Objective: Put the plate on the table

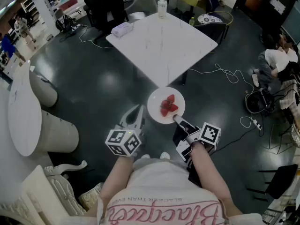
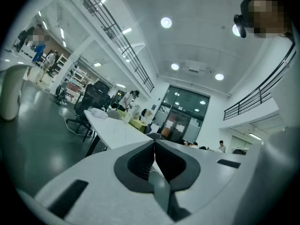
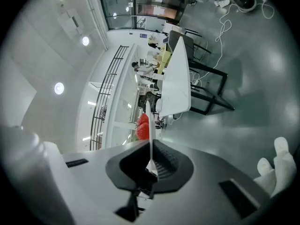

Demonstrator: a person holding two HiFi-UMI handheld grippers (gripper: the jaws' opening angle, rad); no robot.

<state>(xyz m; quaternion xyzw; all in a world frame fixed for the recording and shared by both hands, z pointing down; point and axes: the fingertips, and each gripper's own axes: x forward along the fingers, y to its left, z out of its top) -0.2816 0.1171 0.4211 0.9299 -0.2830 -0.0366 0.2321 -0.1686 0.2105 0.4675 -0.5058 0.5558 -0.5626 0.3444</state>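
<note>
One white square table (image 1: 164, 46). On it stand one cup (image 1: 162, 8) at its far corner and one pale packet (image 1: 122, 29) at its left corner. Just off its near corner is one white plate (image 1: 156, 102) with what look like three strawberries (image 1: 168, 105), bunched so the count is unsure. Near that same corner are two grippers, the left gripper (image 1: 137, 115) and the right gripper (image 1: 178, 120), each bearing one marker cube (image 1: 123, 142), two in all. Beyond the table's far edges are three chairs (image 1: 107, 6)
</note>
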